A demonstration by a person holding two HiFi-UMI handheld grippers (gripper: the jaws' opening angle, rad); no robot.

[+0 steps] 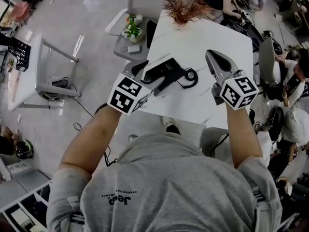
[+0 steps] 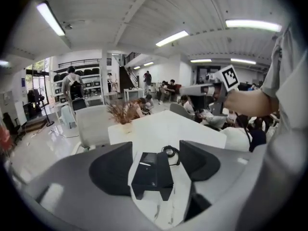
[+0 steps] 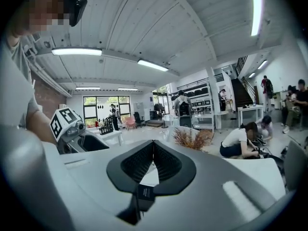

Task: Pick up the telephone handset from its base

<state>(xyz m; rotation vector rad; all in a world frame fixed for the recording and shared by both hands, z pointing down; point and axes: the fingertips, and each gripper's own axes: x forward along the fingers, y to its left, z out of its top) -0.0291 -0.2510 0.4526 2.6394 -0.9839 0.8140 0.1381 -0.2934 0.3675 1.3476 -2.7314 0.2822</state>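
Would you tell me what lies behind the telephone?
A coiled black cord lies just behind the telephone, a dried plant farther back. The telephone hides the cord's near part.

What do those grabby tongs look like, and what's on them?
The left tongs and right tongs are smooth grey with black pads inside. Each carries a white cube printed with black square patterns. The person wears a grey short-sleeved T-shirt.

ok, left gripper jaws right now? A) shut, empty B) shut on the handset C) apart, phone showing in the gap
C: the left gripper has its jaws wide apart, and the telephone on the table shows between them with a gap on either side.
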